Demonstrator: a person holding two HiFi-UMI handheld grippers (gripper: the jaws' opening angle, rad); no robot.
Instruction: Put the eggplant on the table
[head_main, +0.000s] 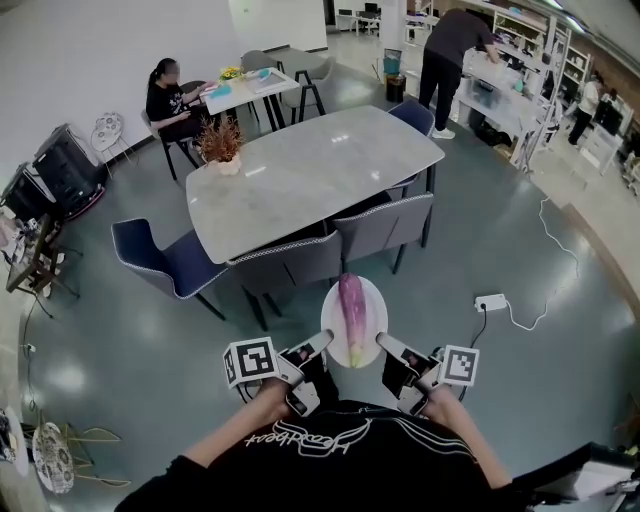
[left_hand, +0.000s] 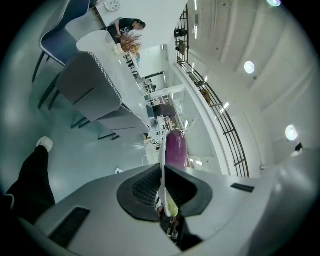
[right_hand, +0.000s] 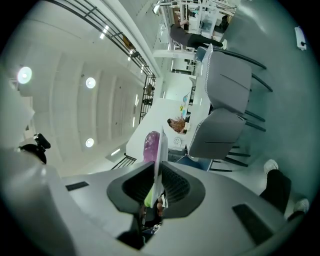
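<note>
A purple eggplant (head_main: 351, 305) with a green stem lies on a white plate (head_main: 333, 306) that I carry in front of me. My left gripper (head_main: 322, 345) is shut on the plate's near-left rim, and my right gripper (head_main: 381, 342) is shut on its near-right rim. In the left gripper view the plate (left_hand: 162, 160) runs edge-on between the jaws with the eggplant (left_hand: 175, 148) beyond them. The right gripper view shows the plate (right_hand: 161, 155) edge-on too, the eggplant (right_hand: 151, 145) on its left. The grey table (head_main: 310, 173) stands ahead, past the chairs.
Two grey chairs (head_main: 385, 226) (head_main: 288, 265) stand at the table's near side, a blue chair (head_main: 165, 262) to the left. A potted plant (head_main: 220, 143) sits on the table's far left corner. A power strip (head_main: 490, 301) with cable lies on the floor at right. People are in the background.
</note>
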